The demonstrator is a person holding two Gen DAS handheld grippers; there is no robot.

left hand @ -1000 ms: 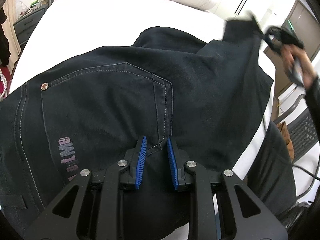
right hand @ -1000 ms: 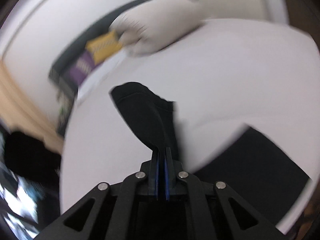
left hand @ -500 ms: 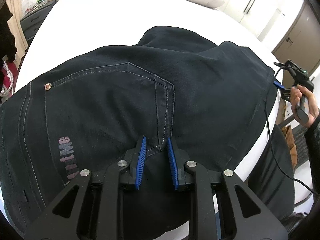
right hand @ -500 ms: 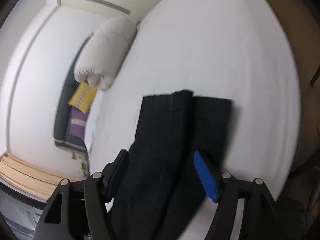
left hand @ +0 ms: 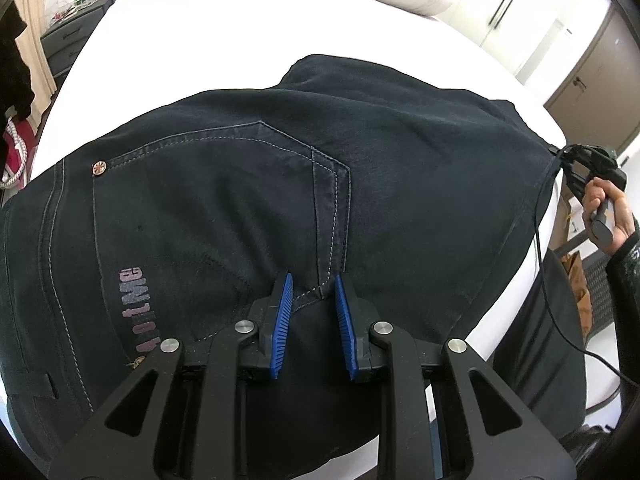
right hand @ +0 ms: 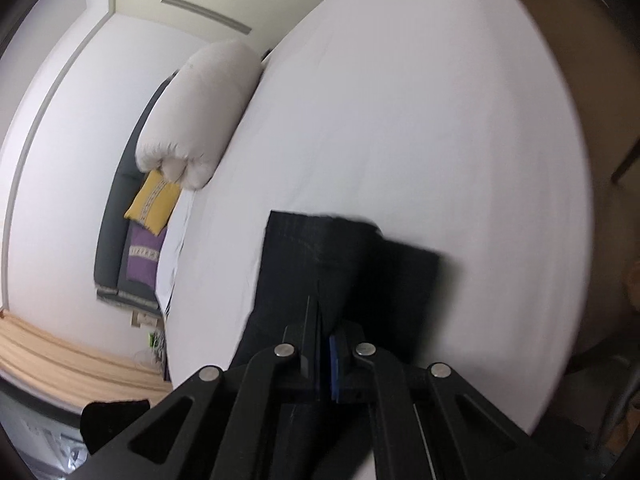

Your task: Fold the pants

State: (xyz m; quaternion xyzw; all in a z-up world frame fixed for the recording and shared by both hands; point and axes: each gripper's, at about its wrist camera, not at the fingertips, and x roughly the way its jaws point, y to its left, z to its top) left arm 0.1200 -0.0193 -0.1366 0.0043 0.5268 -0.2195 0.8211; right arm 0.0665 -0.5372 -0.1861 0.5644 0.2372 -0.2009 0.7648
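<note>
On the white bed (left hand: 248,40), dark jeans (left hand: 400,184) lie spread flat, back pocket (left hand: 224,196) facing up, leg ends toward the bed's edge. Left hand-held gripper (left hand: 312,300): narrow gap, blue pads pinching a ridge of denim at the pocket's lower corner. Right hand-held gripper (right hand: 320,320): jaws closed tight on the hem of a jeans leg (right hand: 312,248) near the bed's edge; a hand (left hand: 608,208) grips its handle. Rolled duvet (right hand: 200,112) at the bed's far end; yellow and purple cushions (right hand: 150,204) beside it.
</note>
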